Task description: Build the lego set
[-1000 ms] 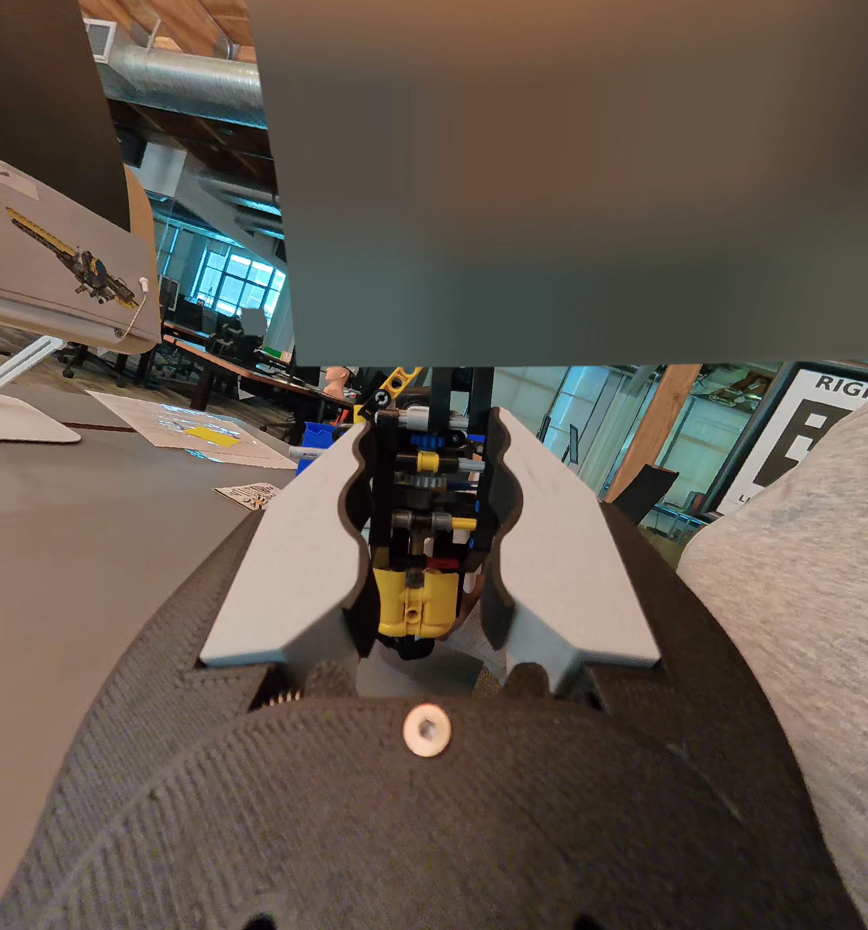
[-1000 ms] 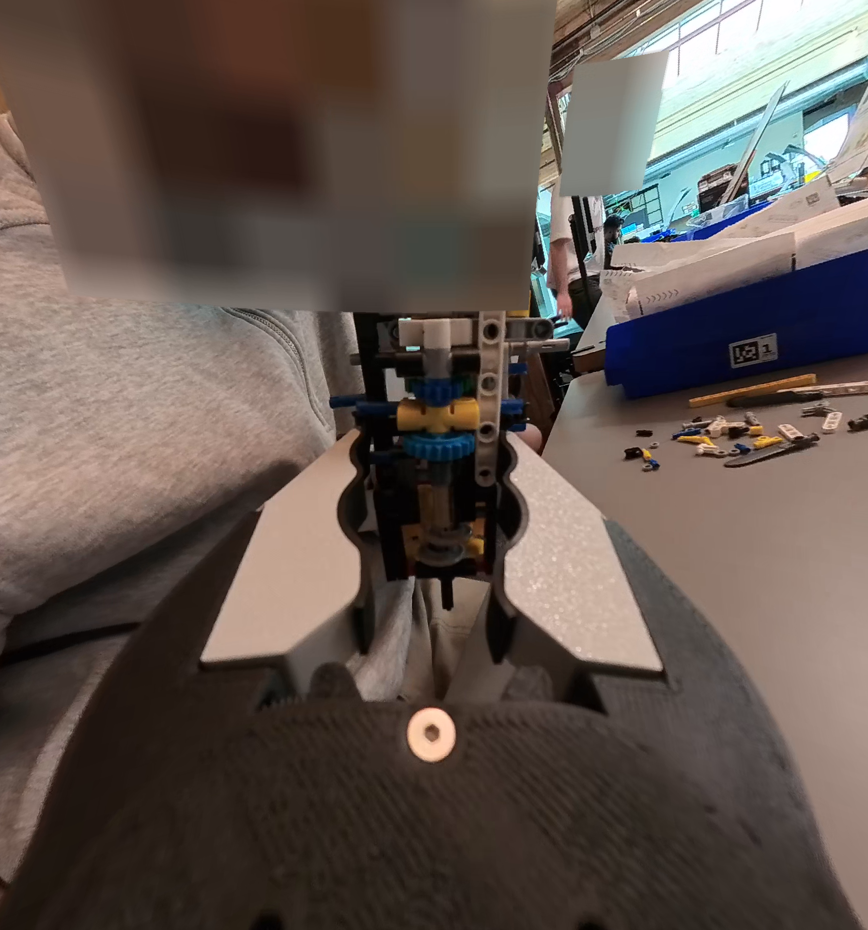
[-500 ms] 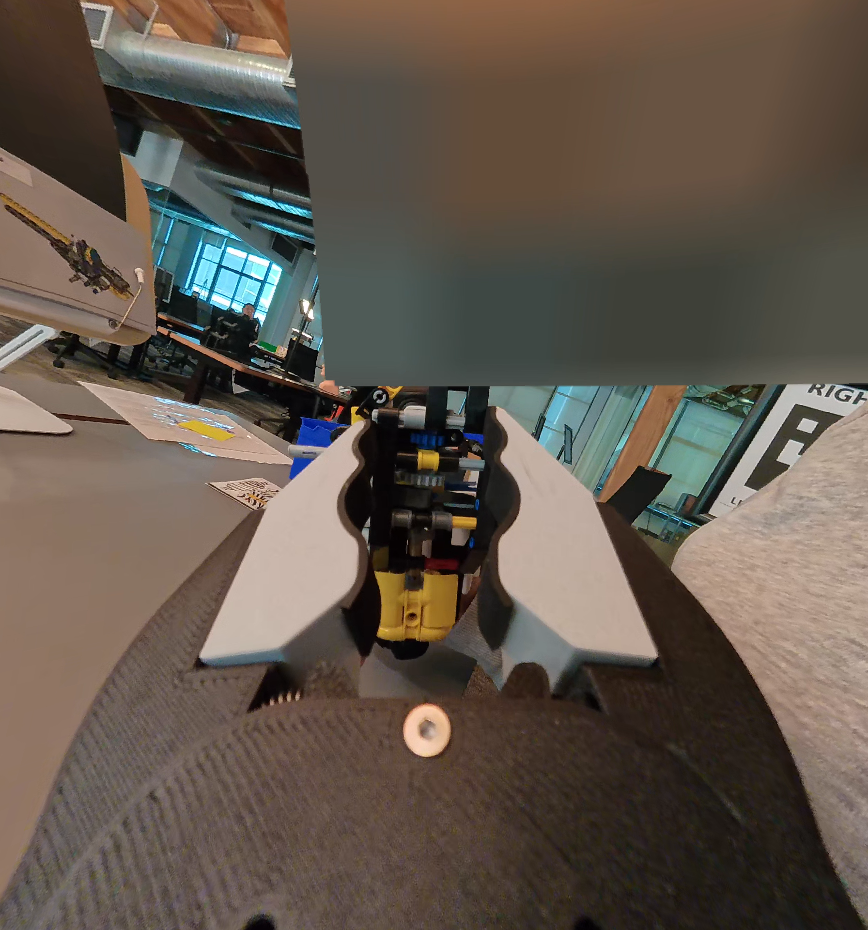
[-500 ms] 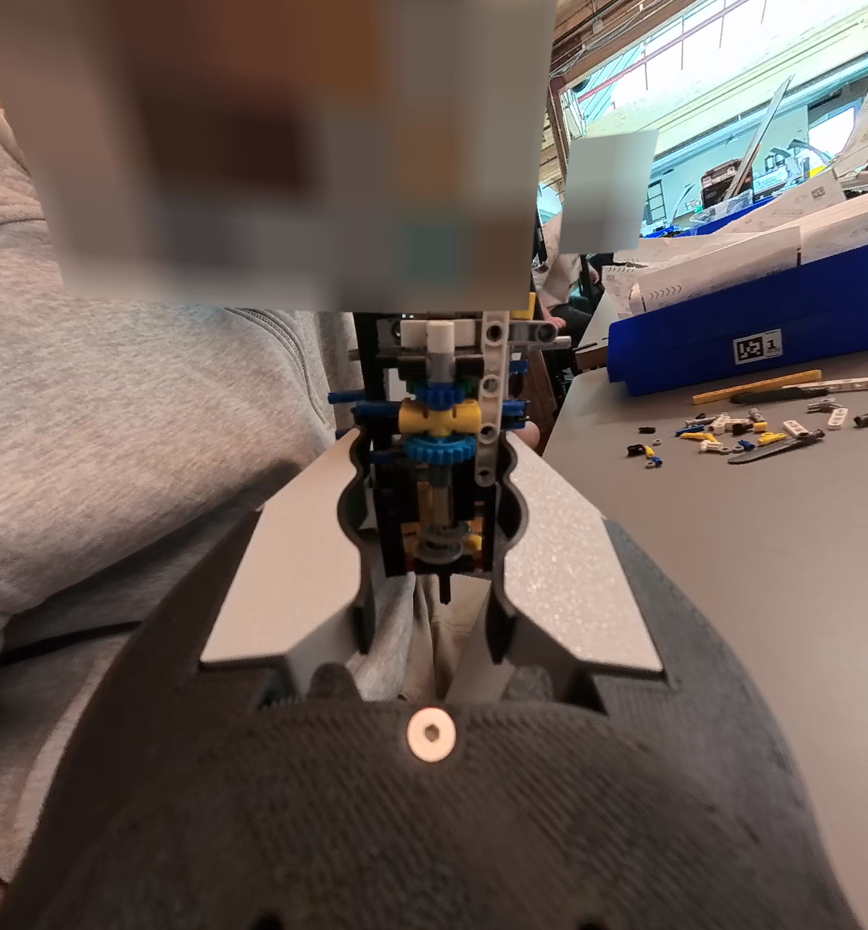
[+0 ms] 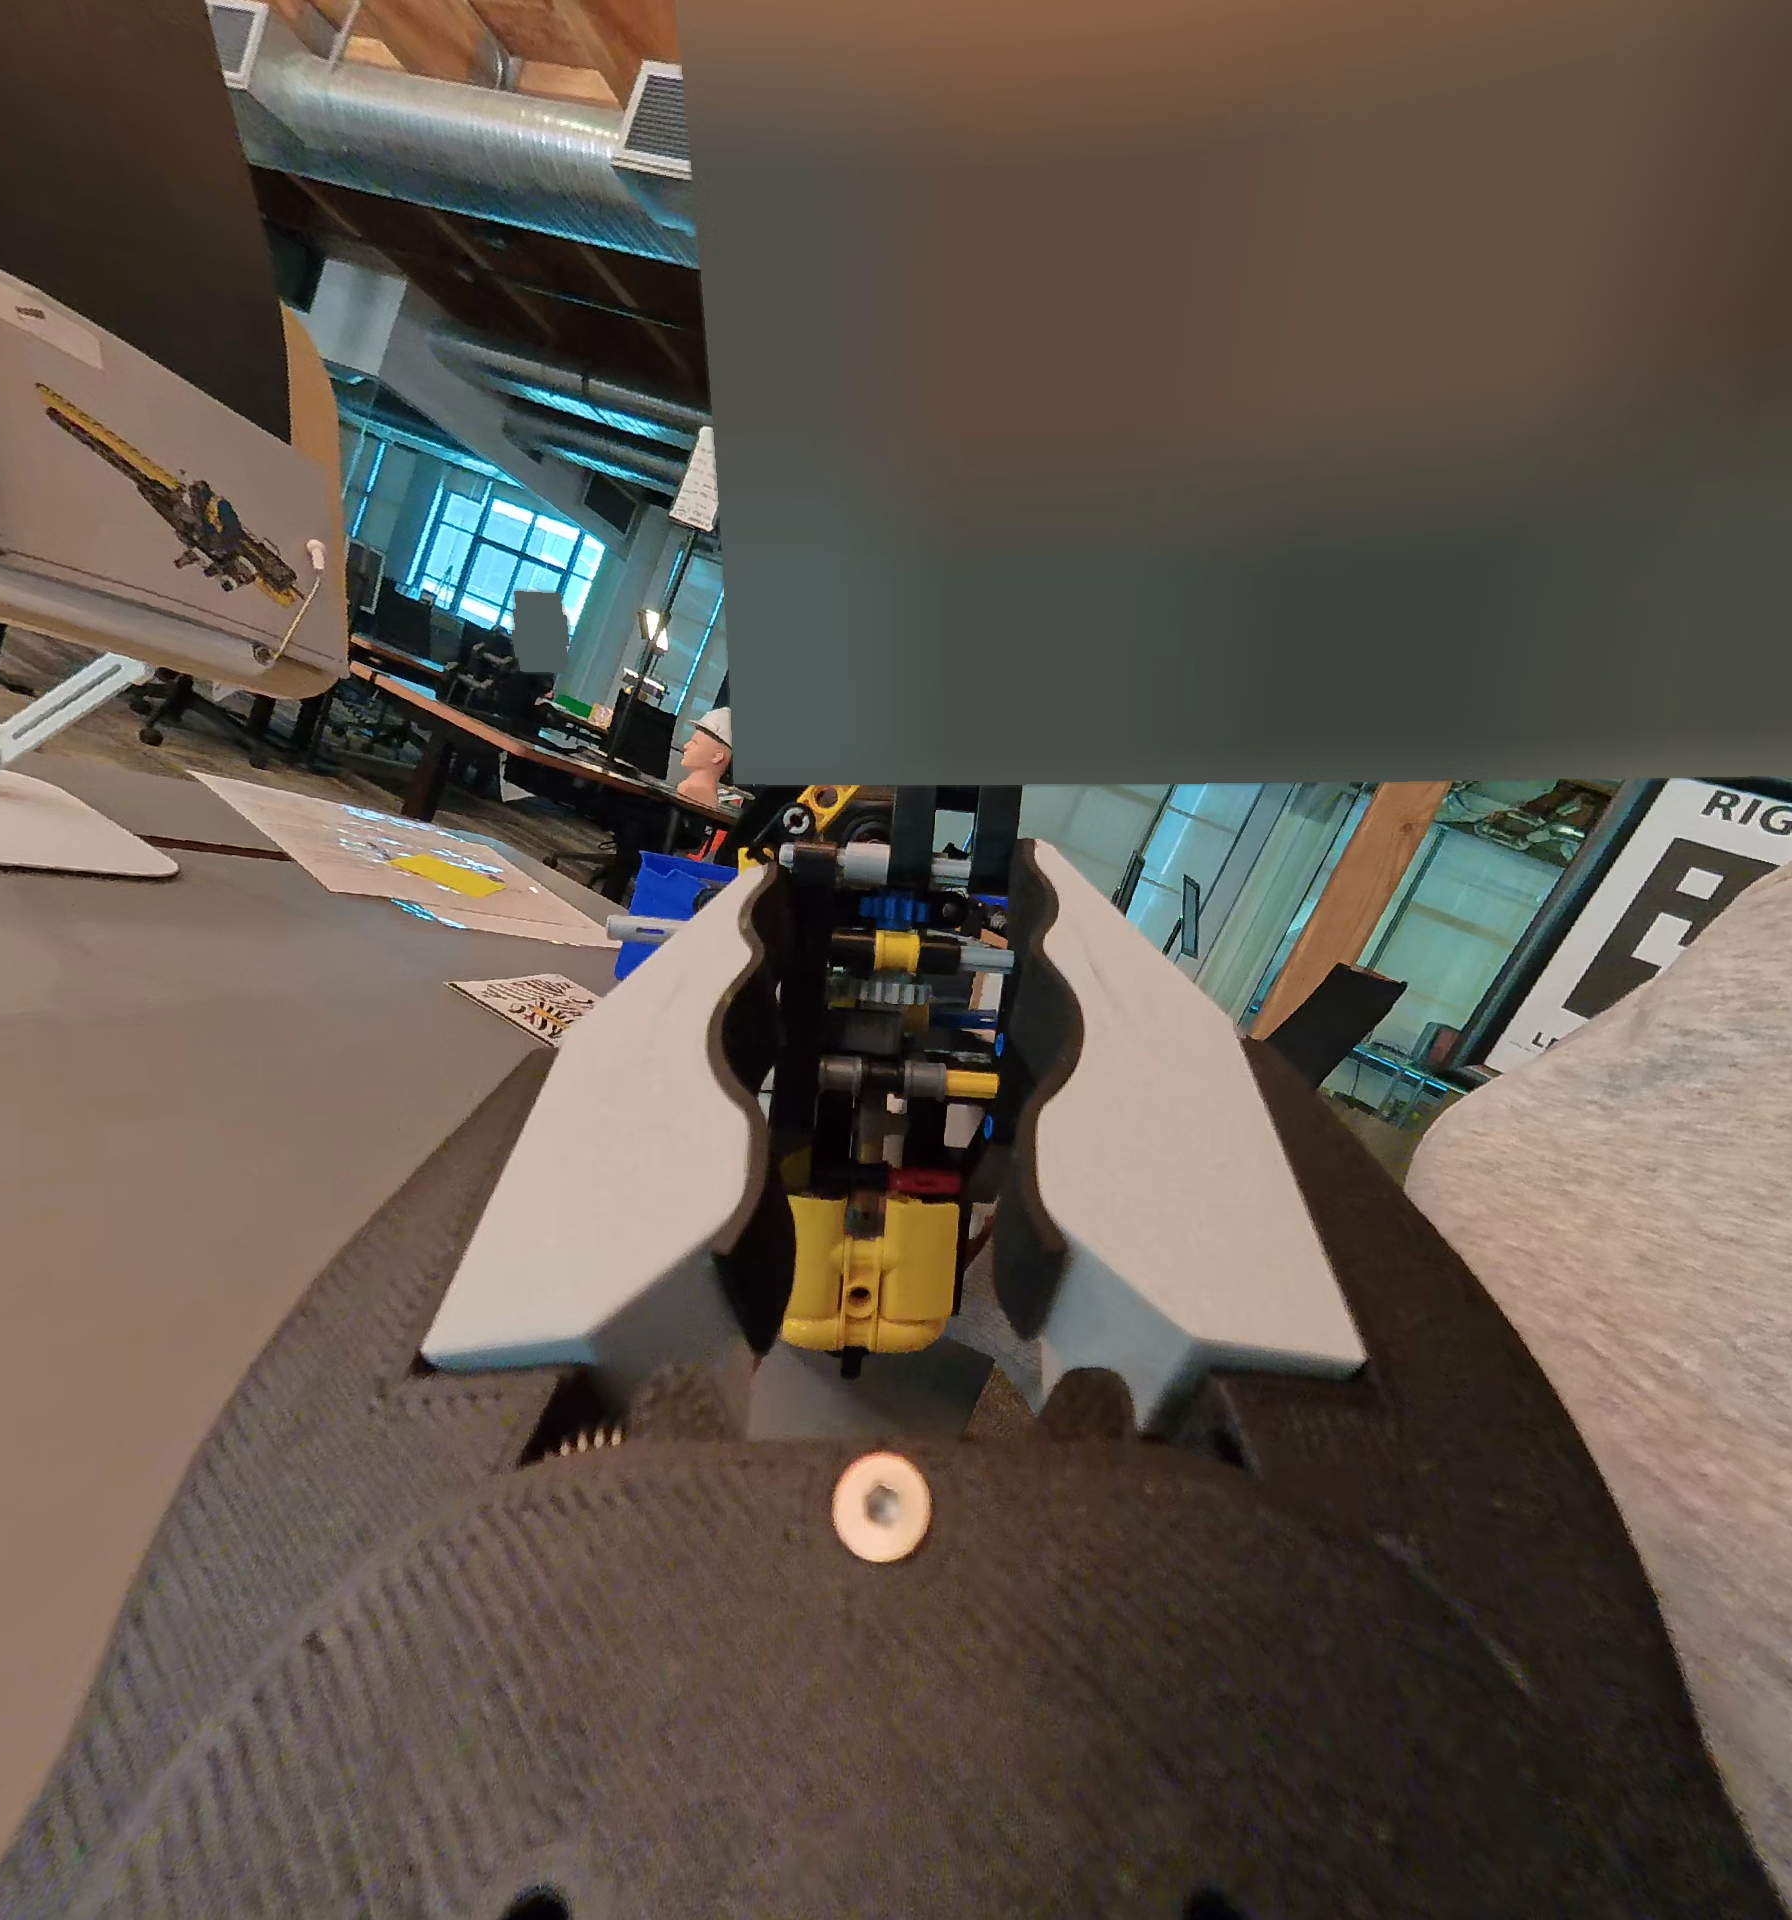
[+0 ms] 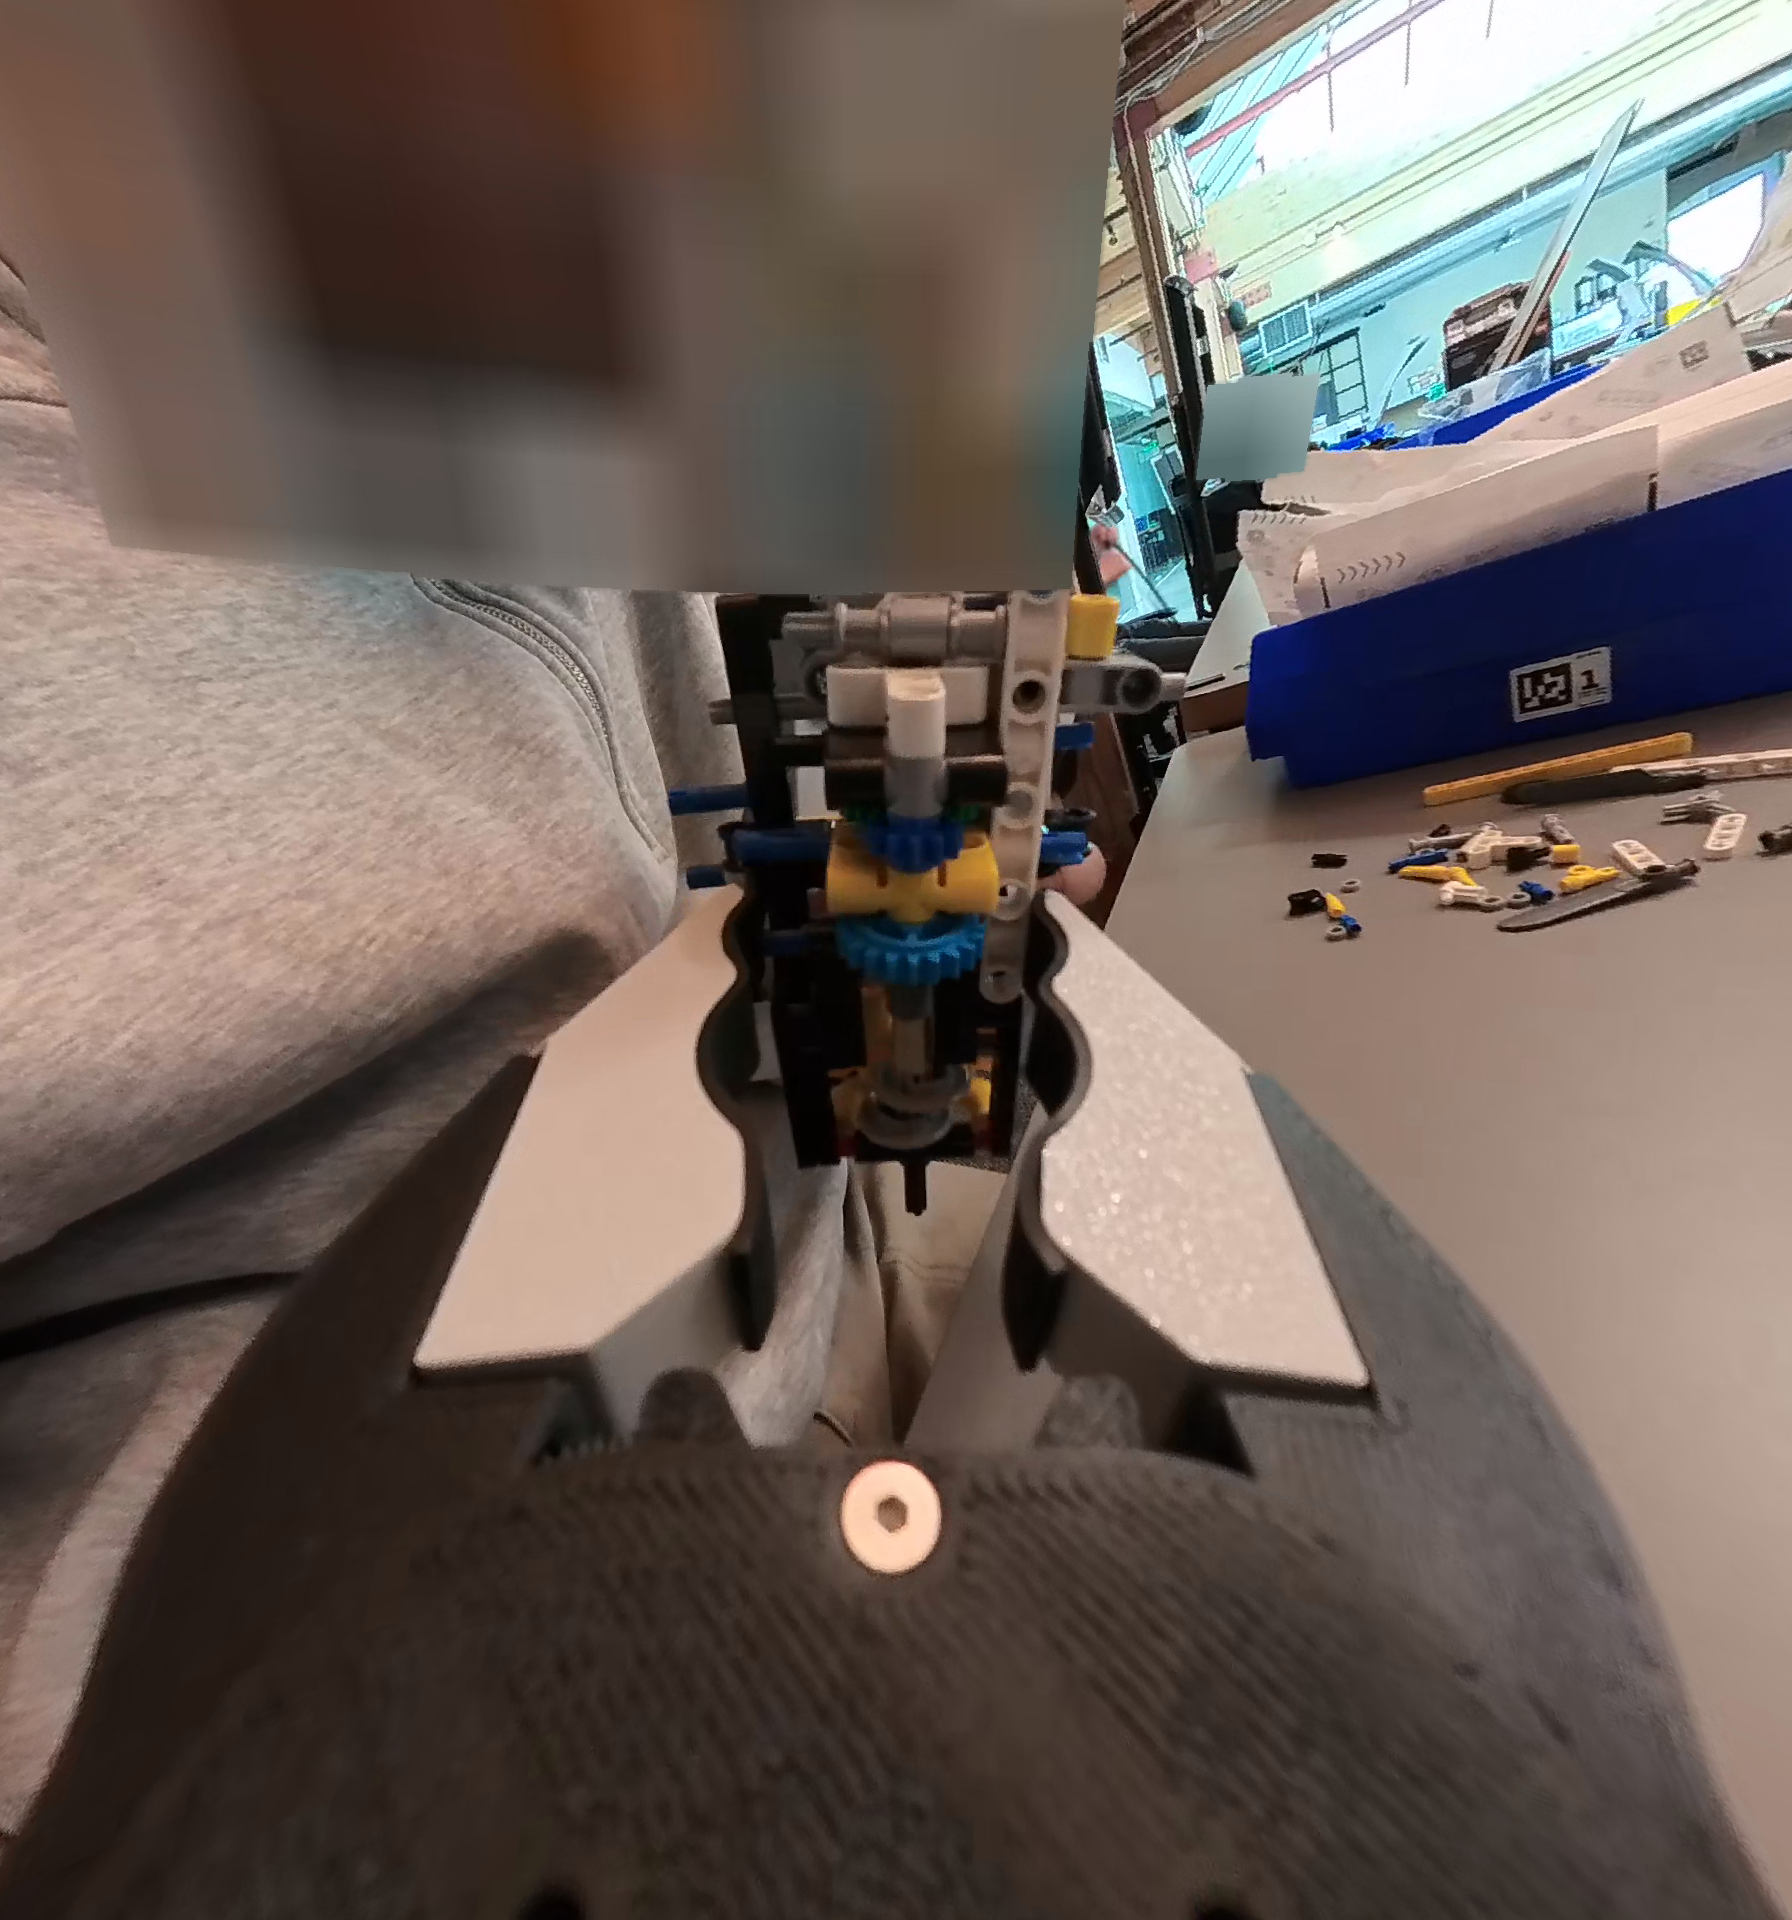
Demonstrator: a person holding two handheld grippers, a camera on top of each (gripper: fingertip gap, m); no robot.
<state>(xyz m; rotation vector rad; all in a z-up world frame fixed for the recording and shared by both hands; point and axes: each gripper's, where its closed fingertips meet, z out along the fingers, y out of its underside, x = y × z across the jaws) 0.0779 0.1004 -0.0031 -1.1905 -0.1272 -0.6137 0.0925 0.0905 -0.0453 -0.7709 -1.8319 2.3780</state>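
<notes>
I judge I am between assembly steps: both my left gripper [image 5: 897, 997] and right gripper [image 6: 892, 997] clamp the half-built lego model [image 6: 907, 894], lifted above the table [image 6: 1494, 1091], so next one gripper must release to fetch a loose piece [image 6: 1463, 896].

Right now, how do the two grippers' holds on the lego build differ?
The left gripper clamps the lego build at its yellow block end, beside the table; the right gripper clamps the lego build's gear-and-axle end, near the grey sweatshirt. Both are shut on it, off the table.
</notes>
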